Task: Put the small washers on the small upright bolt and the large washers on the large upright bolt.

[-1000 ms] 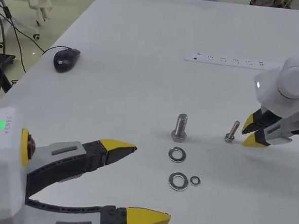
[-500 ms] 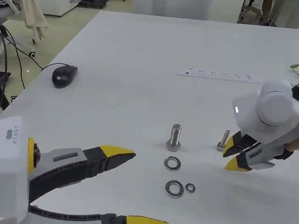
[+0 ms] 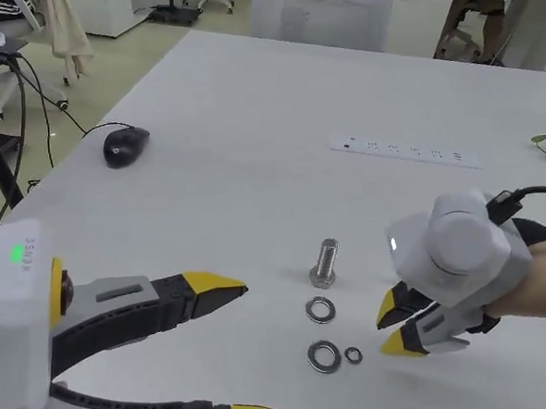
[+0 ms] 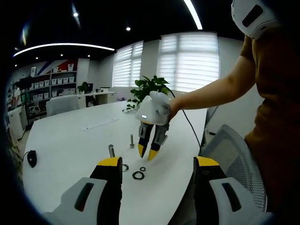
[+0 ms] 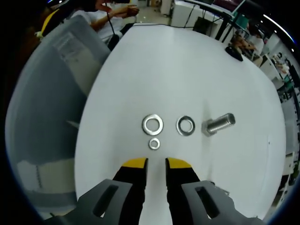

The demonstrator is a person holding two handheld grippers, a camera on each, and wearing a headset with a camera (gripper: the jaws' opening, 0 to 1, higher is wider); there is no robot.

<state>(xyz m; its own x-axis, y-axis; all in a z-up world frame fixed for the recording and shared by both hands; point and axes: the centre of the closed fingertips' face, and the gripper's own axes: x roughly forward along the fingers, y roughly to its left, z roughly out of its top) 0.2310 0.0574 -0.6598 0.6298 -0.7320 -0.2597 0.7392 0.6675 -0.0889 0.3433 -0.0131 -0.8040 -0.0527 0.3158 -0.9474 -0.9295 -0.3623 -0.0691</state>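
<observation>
On your tabletop (image 3: 249, 122) the large upright bolt (image 3: 324, 263) stands near the middle. A large washer (image 3: 320, 309) lies flat just before it, a second large washer (image 3: 323, 356) nearer you, and the small washer (image 3: 354, 355) just right of that. Your right gripper (image 3: 388, 330) hangs right of them. The mouse (image 3: 125, 144) sits far left, the power strip (image 3: 404, 150) behind.

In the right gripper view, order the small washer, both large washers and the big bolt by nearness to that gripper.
1. Small silver washer, just ahead of the right gripper.
2. Both large silver washers, beyond it; too close to call.
3. Large silver bolt, at the view's right.
</observation>
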